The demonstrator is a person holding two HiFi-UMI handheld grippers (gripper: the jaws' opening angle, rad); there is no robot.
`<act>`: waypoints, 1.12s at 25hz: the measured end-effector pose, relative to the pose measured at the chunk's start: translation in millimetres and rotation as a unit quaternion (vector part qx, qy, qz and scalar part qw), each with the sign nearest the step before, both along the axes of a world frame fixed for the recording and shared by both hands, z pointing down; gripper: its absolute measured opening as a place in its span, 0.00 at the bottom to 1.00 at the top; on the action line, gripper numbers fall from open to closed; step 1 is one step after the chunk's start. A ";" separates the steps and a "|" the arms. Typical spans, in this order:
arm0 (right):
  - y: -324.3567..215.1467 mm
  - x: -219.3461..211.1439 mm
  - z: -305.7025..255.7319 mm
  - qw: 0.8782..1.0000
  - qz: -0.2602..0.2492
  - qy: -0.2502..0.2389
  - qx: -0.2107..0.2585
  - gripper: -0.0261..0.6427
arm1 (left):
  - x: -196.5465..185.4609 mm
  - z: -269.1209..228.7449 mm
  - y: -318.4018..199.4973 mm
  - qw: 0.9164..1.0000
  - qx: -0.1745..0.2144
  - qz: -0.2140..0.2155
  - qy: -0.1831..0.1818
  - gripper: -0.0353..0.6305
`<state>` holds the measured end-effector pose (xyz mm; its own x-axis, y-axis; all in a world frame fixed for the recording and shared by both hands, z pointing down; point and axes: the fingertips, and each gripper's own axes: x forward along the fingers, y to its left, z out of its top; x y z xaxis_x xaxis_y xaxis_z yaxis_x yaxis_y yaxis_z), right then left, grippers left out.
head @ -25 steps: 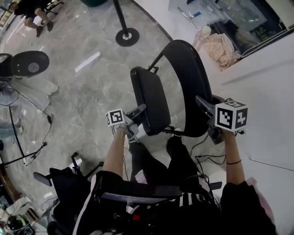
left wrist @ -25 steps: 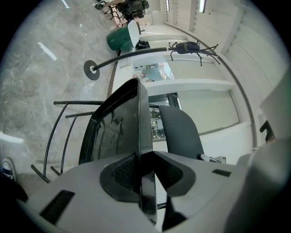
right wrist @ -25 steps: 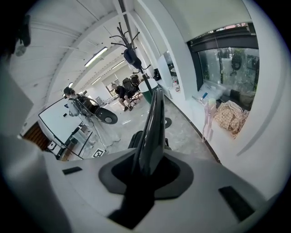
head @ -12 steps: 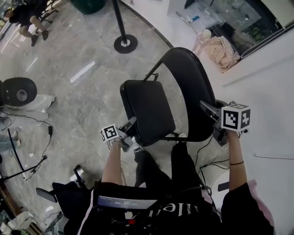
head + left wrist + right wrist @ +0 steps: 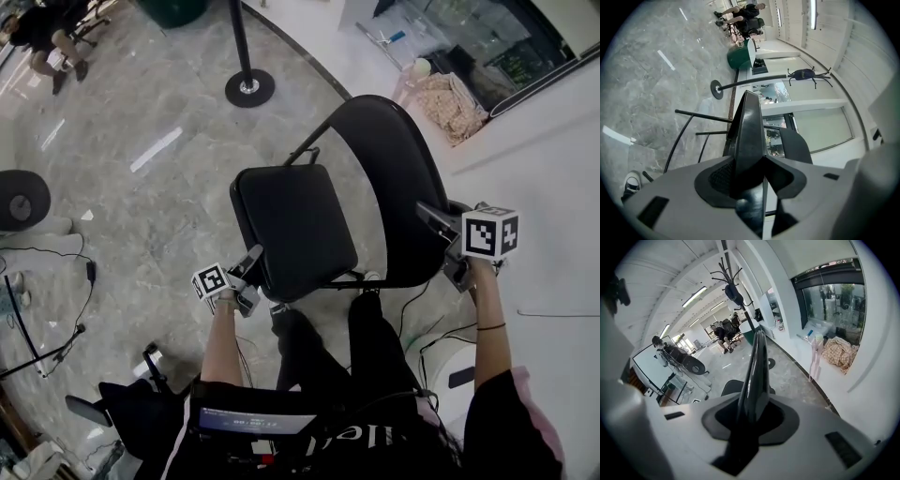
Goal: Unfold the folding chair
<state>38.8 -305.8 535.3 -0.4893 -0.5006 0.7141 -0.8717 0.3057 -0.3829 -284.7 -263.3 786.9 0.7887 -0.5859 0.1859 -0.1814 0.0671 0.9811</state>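
Chair seat (image 5: 295,225) between opening left fingers (image 5: 251,263); right fingers (image 5: 435,218) seemingly snug on backrest (image 5: 394,178); shirt print (image 5: 361,433) illegible.

Black padded metal folding chair (image 5: 295,230) stands on the grey marble floor (image 5: 159,206) — black round-based stanchion post (image 5: 248,86) behind it.

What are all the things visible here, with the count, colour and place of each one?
folding chair: one, black, centre, seat down.
stanchion post: one, black, beyond the chair.
bin: one, dark green, top edge.
cloth bundle: one, beige, upper right.
round disc: one, black, left edge.
cables: several, black, lower left.
seated person: one, dark clothes, top left corner.
left gripper: one, grey, at seat's front corner, jaws opening, seat edge between them.
right gripper: one, grey, shut on the backrest's edge.
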 end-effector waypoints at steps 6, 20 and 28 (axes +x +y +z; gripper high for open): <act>-2.7 12.6 21.8 1.000 -0.016 0.009 -0.001 0.19 | -27.4 40.3 6.7 0.997 -0.011 -0.044 -0.068 0.34; 15.0 -66.9 79.0 1.000 -0.023 0.019 -0.001 0.19 | -128.5 138.7 53.8 0.953 -0.087 0.023 -0.289 0.23; 11.6 -49.7 112.7 0.999 0.029 0.019 -0.023 0.19 | -146.8 150.4 46.9 0.962 -0.079 0.004 -0.261 0.23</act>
<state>-10.9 -294.2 648.0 -0.4332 -0.4932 0.7544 -0.9013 0.2375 -0.3623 -431.5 -216.4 937.2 0.5676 -0.5130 0.6440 -0.6478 0.2046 0.7338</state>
